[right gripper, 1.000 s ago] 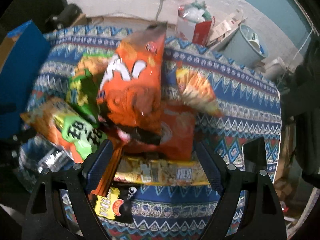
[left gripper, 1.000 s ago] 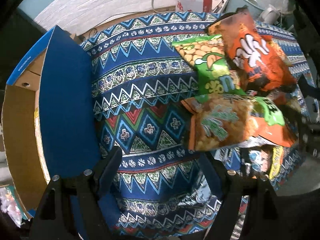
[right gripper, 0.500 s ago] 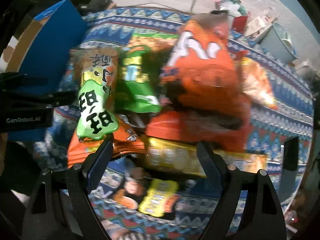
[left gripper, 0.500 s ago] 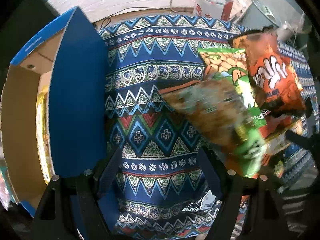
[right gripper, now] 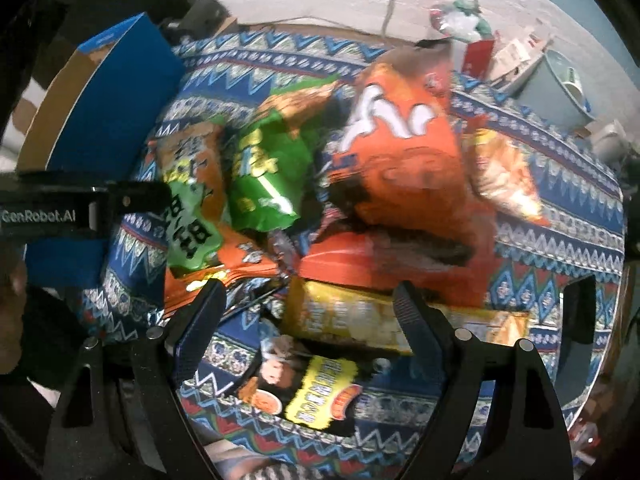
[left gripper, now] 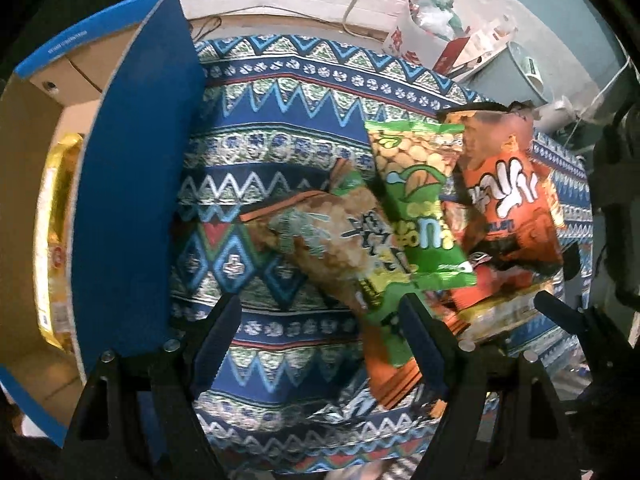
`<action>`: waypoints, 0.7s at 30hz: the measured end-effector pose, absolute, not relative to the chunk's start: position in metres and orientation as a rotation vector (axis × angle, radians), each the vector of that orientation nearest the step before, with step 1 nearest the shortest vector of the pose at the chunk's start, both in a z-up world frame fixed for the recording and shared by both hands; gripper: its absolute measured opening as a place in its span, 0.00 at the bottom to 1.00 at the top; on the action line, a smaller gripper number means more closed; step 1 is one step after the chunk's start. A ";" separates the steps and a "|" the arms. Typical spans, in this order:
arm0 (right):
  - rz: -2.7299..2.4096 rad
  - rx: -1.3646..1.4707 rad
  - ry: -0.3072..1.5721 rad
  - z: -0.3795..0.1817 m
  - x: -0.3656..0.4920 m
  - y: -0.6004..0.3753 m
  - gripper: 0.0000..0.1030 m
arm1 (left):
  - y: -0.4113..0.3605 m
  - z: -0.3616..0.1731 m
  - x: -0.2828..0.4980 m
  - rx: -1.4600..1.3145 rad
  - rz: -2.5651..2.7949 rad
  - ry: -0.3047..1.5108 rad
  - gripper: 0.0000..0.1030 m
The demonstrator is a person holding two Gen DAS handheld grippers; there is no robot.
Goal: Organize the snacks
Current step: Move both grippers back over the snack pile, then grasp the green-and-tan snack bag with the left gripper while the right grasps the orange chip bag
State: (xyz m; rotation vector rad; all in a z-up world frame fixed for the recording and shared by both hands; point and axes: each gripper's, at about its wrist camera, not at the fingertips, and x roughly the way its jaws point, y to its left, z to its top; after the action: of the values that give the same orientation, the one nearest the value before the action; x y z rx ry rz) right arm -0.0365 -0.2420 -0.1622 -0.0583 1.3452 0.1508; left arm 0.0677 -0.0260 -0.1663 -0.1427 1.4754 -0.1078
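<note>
Left tongs (left gripper: 320, 332) gape wide, gripping nothing. Right tongs (right gripper: 308, 316) likewise spread apart, empty, level with the left tongs' body at their left.

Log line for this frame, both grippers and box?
left gripper: open, empty | right gripper: open, empty | blue cardboard box: holds yellow packet

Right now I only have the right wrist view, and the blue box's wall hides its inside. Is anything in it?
Observer: Yes. The left wrist view looks into the blue box, and a gold packet lies inside it.
Operator: Is the left gripper holding a snack?
Observer: No. The left gripper is open and grips nothing; the patterned cloth shows between its fingers.
</note>
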 end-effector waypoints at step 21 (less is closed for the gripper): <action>0.035 -0.001 1.303 -0.159 0.019 -0.273 0.82 | -0.071 -0.207 0.078 -0.113 -0.103 1.521 0.79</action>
State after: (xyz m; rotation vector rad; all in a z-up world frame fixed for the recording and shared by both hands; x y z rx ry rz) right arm 0.0188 -0.2730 -0.1588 -0.0012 1.3031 0.0351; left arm 0.0779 -0.0707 -0.2065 -0.1131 1.5214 -0.1026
